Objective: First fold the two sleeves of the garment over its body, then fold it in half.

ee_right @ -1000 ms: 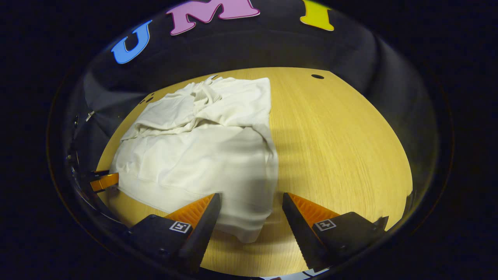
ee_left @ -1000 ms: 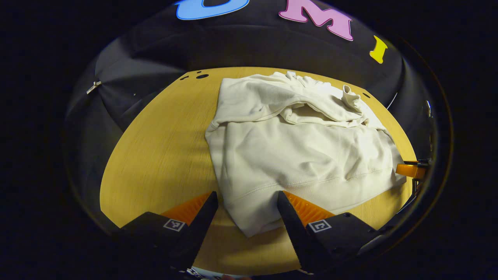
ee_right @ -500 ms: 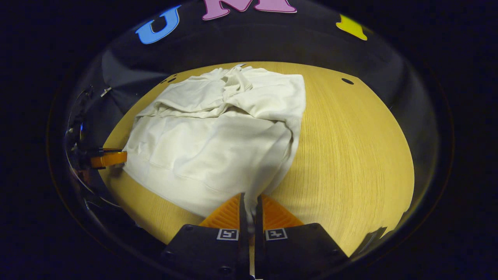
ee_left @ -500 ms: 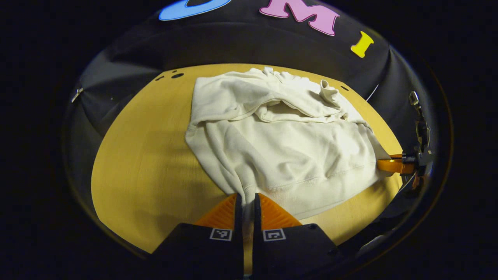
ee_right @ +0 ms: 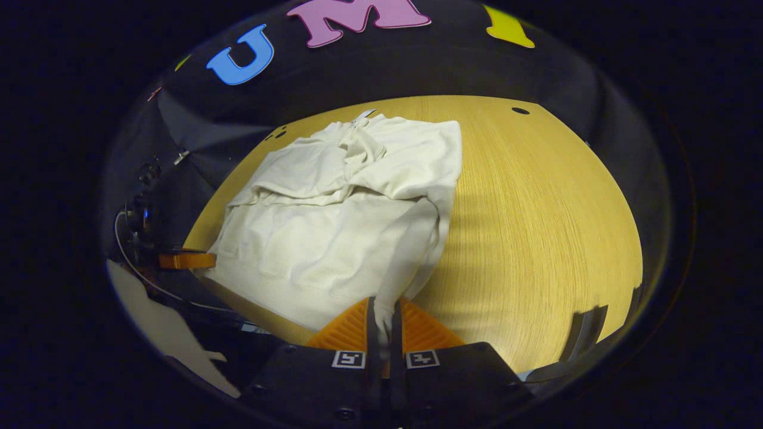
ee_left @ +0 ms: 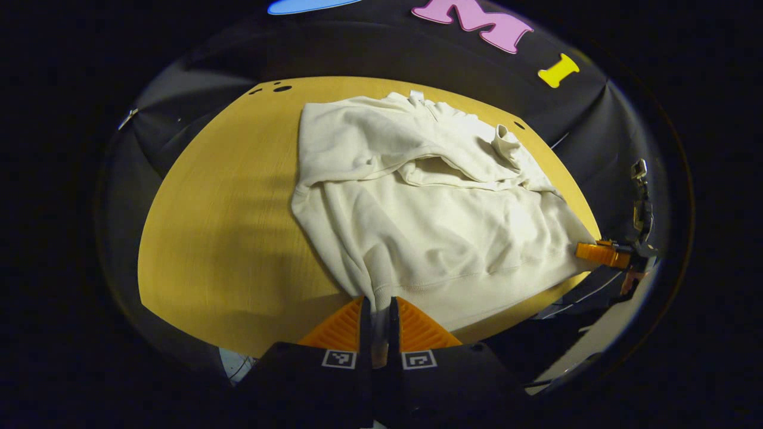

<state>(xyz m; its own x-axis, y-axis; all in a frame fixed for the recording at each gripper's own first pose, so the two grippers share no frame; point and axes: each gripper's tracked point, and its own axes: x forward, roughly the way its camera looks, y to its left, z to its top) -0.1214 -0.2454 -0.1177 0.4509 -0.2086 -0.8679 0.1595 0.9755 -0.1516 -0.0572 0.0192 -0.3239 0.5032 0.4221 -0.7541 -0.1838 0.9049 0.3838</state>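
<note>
Fingers (ee_left: 365,313) of the left gripper (ee_left: 377,310) are pressed together on the near hem corner of the garment (ee_left: 429,208), the cloth pinched in the narrow slit between them. On the other side, the right gripper (ee_right: 381,310) pinches the opposite hem corner the same way, its fingers (ee_right: 371,316) closed on the fabric.

Largest in sight is the worktop (ee_left: 220,226), a wooden surface with a few small dark holes near its far edge. Its bare part lies to the left in the left gripper view and to the right in the right gripper view.

Spread on it is the cream garment, body flat, with both sleeves already folded across the upper part, where they lie in a rumpled band. At the near edge the hem is drawn up from the worktop into two taut ridges, one running to each gripper.

Each gripper also shows far off at the side of the other's view, at the hem: the right one (ee_left: 602,253) at the right edge, the left one (ee_right: 188,260) at the left edge.
</note>
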